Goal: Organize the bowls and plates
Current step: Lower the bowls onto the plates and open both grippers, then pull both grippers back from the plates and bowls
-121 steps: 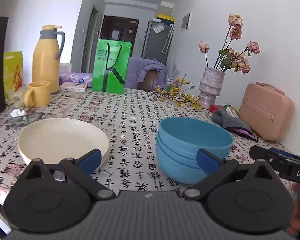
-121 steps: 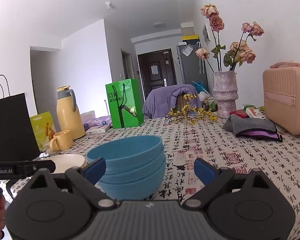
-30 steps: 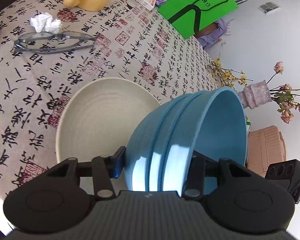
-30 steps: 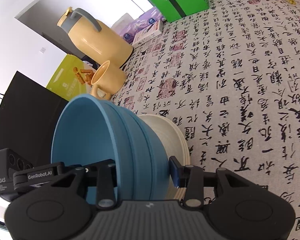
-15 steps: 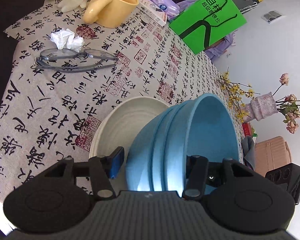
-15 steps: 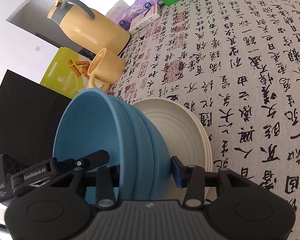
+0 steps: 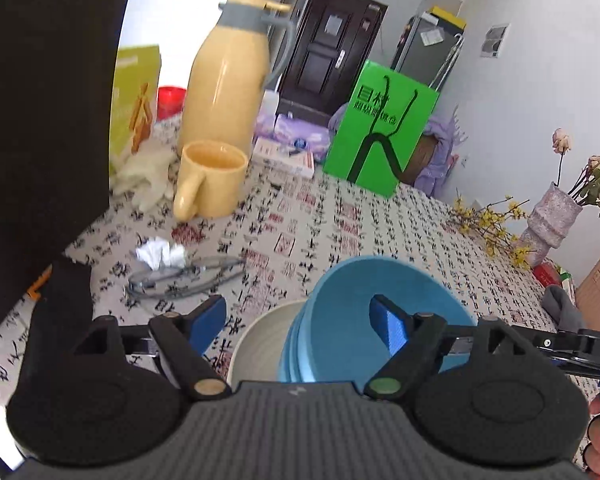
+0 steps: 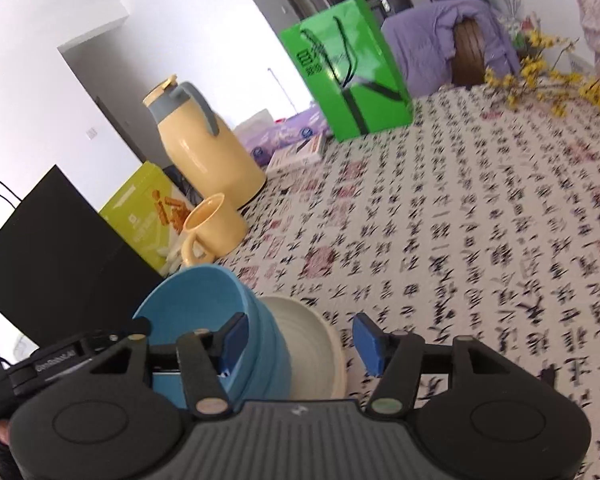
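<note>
The nested blue bowls [image 7: 374, 312] now sit on the stacked cream plates [image 8: 312, 344] — both tools, left tool [image 7: 300, 318] and right tool [image 8: 298, 338], have just been opening, gripping nothing; stacking looks finished.

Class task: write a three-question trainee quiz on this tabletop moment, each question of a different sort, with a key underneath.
1. True or false: the blue bowls sit on the cream plates.
2. Which stands closest beside the yellow mug? A) green bag B) yellow thermos jug C) flower vase
3. Fill in: the left gripper has its jaws ____.

Key: 1 true. 2 B. 3 open; they have just been widening, and the pads do not press the bowls.
</note>
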Demonstrator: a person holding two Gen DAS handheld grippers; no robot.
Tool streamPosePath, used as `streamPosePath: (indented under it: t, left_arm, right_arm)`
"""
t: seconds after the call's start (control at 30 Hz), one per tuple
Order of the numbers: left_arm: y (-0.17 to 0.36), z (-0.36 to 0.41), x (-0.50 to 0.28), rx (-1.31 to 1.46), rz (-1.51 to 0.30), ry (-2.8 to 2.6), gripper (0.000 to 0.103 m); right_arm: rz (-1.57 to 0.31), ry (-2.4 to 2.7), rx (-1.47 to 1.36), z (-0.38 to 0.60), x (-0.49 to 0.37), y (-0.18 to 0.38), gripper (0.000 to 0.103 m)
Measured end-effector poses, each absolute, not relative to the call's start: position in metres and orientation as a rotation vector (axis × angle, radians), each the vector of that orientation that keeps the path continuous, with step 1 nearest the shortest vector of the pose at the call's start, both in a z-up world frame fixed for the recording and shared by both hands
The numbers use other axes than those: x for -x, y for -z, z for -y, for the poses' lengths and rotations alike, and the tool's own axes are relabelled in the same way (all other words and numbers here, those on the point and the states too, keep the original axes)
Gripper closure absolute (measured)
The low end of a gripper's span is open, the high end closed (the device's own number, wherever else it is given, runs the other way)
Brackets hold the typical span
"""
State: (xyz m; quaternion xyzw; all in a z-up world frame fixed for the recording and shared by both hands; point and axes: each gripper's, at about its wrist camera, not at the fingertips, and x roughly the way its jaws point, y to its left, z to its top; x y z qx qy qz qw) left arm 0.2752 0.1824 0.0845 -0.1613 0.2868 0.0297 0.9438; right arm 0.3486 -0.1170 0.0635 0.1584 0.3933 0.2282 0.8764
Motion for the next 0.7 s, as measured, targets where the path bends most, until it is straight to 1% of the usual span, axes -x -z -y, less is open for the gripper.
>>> streamPosePath:
  t: [0.1, 0.27, 0.3, 0.33, 0.37, 0.4, 0.43, 0.57, 0.7]
  left_arm:
    - [-0.097, -0.16, -0.267, 0.275, -0.516, -0.047, 0.017]
    - [-0.104, -0.124, -0.262, 0.232, -0.465, 0.006, 0.014]
    - [-0.104, -0.117, -0.261, 0.227, -0.453, 0.008, 0.009]
    - [-0.104, -0.111, -0.259, 0.221, -0.437, 0.002, 0.006]
    - [-0.105, -0.103, -0.256, 0.207, -0.412, -0.003, 0.006]
    - [-0.105, -0.095, -0.254, 0.186, -0.391, -0.003, 0.005]
    - [-0.104, -0.087, -0.252, 0.164, -0.377, 0.0, 0.004]
    - [-0.101, -0.058, -0.247, 0.116, -0.351, 0.041, 0.002]
    - [-0.1, -0.033, -0.239, 0.085, -0.33, 0.078, 0.0]
  right_arm:
    - [-0.737, -0.382, -0.253, 0.138, -0.335, -0.074, 0.046]
    - [-0.651, -0.282, -0.206, 0.176, -0.314, -0.084, 0.044]
    - [-0.631, -0.261, -0.187, 0.181, -0.31, -0.085, 0.042]
    - [-0.612, -0.239, -0.166, 0.186, -0.307, -0.085, 0.036]
    - [-0.586, -0.212, -0.142, 0.191, -0.302, -0.086, 0.031]
    - [-0.557, -0.18, -0.116, 0.196, -0.297, -0.086, 0.023]
    - [-0.531, -0.153, -0.093, 0.201, -0.292, -0.086, 0.02]
    - [-0.44, -0.083, 0.011, 0.215, -0.273, -0.084, 0.017]
    - [-0.397, -0.062, 0.035, 0.228, -0.259, -0.084, 0.017]
